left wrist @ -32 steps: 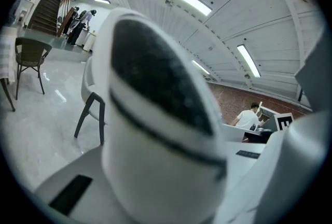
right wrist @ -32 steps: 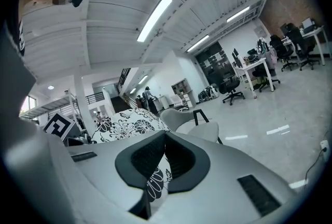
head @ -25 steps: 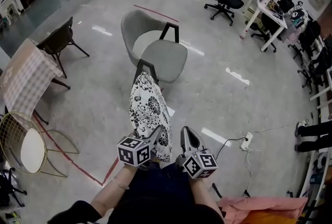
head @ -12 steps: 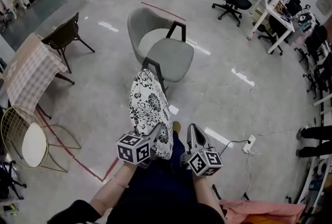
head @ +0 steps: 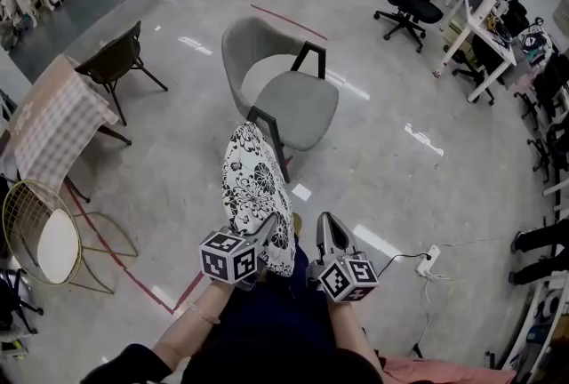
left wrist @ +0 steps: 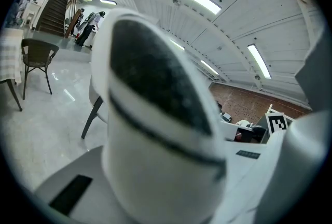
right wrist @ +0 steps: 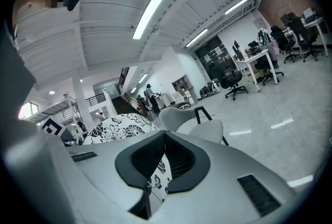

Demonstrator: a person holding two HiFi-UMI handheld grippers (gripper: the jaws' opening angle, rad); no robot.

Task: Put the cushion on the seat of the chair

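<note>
A black-and-white floral cushion (head: 256, 187) stands on edge in front of me, with my left gripper (head: 266, 228) shut on its near lower edge. In the left gripper view the cushion (left wrist: 155, 129) fills most of the picture and hides the jaws. The grey chair (head: 298, 109), with a curved back and black legs, stands ahead on the floor, its seat bare; it shows in the right gripper view (right wrist: 199, 127) beyond the cushion (right wrist: 116, 127). My right gripper (head: 327, 224) is just right of the cushion, jaws shut with nothing between them (right wrist: 165, 150).
A dark brown chair (head: 116, 62) and a table with a checked cloth (head: 49, 129) stand at the left, a gold wire chair (head: 40, 240) nearer. Red tape lines cross the floor. Office chairs (head: 411, 4) and desks line the far right; a power strip (head: 428, 258) with cable lies at the right.
The grey chair has come slightly nearer and lower in the head view as I walk toward it. Both grippers keep the same pose, the cushion still held.
</note>
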